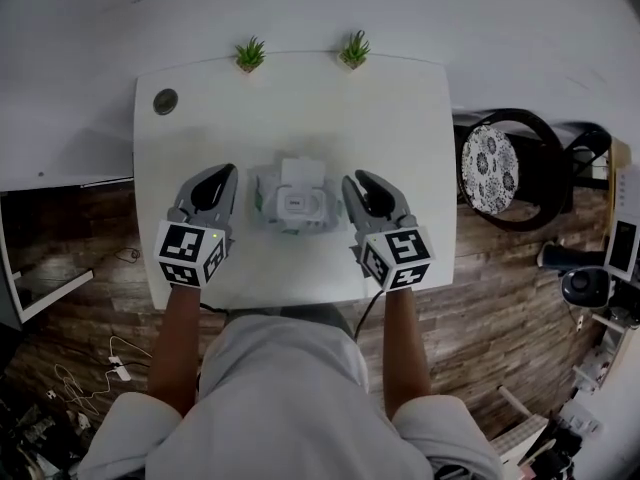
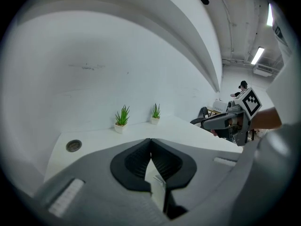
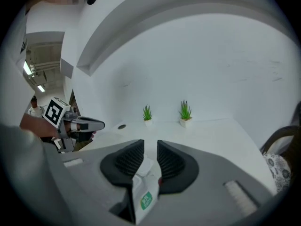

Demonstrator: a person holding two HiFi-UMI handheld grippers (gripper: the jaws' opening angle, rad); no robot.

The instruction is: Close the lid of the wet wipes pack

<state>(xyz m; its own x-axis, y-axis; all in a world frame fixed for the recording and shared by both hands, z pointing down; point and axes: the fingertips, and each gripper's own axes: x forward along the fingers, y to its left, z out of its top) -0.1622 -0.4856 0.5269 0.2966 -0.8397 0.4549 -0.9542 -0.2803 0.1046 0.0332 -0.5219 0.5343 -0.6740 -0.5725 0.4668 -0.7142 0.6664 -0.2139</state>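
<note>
The wet wipes pack (image 1: 290, 208) lies in the middle of the white table (image 1: 300, 108). Its white lid (image 1: 302, 171) is flipped open toward the far side. My left gripper (image 1: 224, 176) sits just left of the pack and my right gripper (image 1: 356, 182) just right of it, both pointing away from me. In the left gripper view the left gripper (image 2: 150, 141) has its tips touching and nothing held; a corner of the pack (image 2: 157, 185) shows below them. The right gripper (image 3: 150, 149) is open, and the pack (image 3: 145, 197) with its green label shows beneath the gap.
Two small potted plants (image 1: 250, 54) (image 1: 354, 48) stand at the table's far edge, with a round grommet (image 1: 165, 101) at the far left. A dark chair with a patterned cushion (image 1: 490, 166) stands to the right of the table. A white wall rises behind it.
</note>
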